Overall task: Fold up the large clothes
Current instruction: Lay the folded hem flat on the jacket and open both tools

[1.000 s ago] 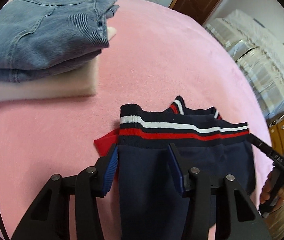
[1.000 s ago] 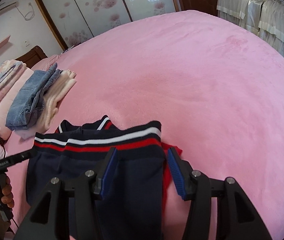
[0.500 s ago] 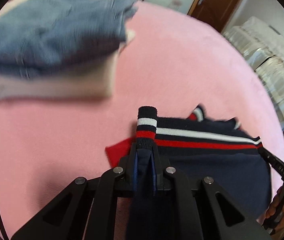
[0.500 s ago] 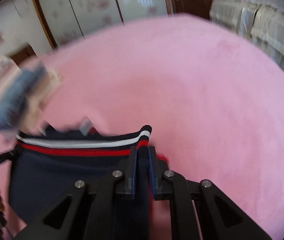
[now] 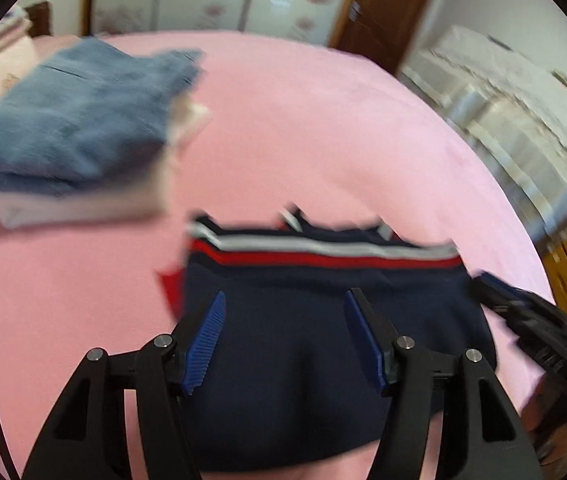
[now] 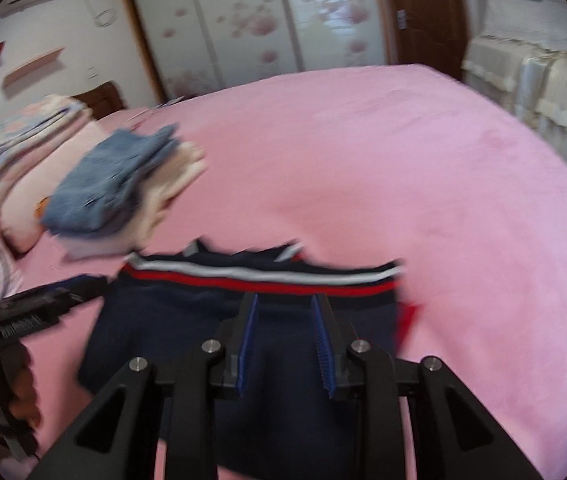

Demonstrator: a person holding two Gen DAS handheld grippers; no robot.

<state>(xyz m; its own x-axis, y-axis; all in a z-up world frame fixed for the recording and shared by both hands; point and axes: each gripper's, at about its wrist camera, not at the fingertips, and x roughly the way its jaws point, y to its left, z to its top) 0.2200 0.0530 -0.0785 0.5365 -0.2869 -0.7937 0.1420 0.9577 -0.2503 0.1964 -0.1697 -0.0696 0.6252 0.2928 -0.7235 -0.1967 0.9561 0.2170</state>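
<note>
A folded navy garment (image 5: 315,336) with a white and red striped hem lies on the pink bed; it also shows in the right wrist view (image 6: 259,332). A red corner sticks out at its side (image 5: 169,288). My left gripper (image 5: 283,300) is open above the garment's left part, holding nothing. My right gripper (image 6: 284,302) is partly open above its right part, with nothing between the pads. Each gripper shows in the other's view, at the garment's side (image 5: 523,320) (image 6: 35,312). Both views are blurred by motion.
A stack of folded blue jeans (image 5: 75,120) on a white folded item (image 5: 67,208) lies on the bed to the left (image 6: 111,184). More folded bedding (image 6: 23,136) sits behind. The pink bed (image 6: 403,168) stretches ahead; wardrobe doors (image 6: 243,20) stand beyond.
Both grippers were shut on the striped hem half a second ago; now both have opened and let it go. The hem lies flat, and both grippers have pulled back and up.
</note>
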